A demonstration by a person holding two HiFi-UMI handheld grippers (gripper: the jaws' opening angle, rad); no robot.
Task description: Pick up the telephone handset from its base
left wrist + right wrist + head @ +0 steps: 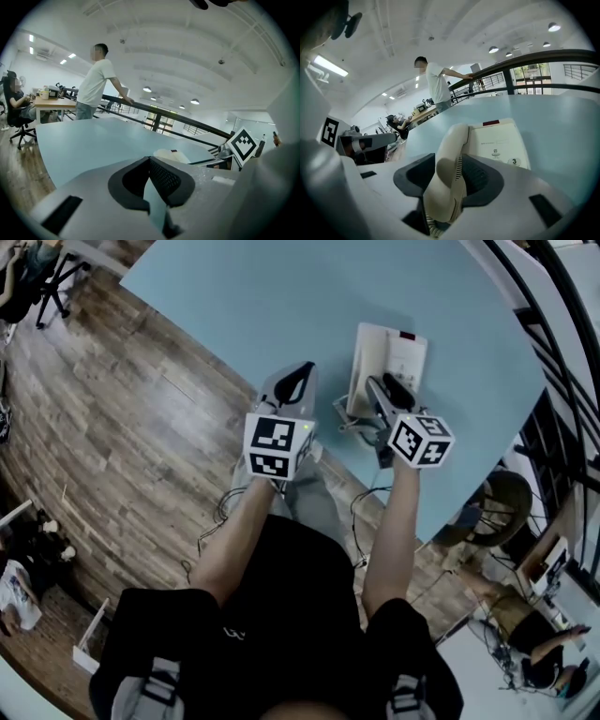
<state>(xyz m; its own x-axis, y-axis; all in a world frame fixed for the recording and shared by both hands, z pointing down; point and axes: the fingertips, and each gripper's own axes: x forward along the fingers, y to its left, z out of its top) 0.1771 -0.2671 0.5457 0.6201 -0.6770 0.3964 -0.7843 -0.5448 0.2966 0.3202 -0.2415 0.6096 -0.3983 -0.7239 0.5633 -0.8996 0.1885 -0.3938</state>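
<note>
The right gripper (455,165) has its two jaws wide apart. The telephone handset (451,154) sits right in the gap between them. It runs from deep inside the jaws out past their tips. It is closer to the right jaw. A bit of room shows between it and the left jaw, so I think the pads are not squeezing it yet. The jaws stand this wide so that the fat handset can fit in.

The handset looks like it is lying on the telephone base (501,140), along the base's left side. The rest of the base spreads out ahead of the jaws and to their right. A round sticker with a 3 (514,161) is on it, just past the right jaw. A curly cord (432,228) peeks out under the handset, down at the back of the jaws.

The left gripper (150,159) has its jaws together at the tips. Nothing is between them. Only the blue table (93,140) lies in front of them. The phone is far ahead and to their right. This gripper seems to just wait, out of the way.

The pick-up is not done yet. Next, I think the right jaws need to close on the handset. The cord could tug on the base when it goes up.
</note>
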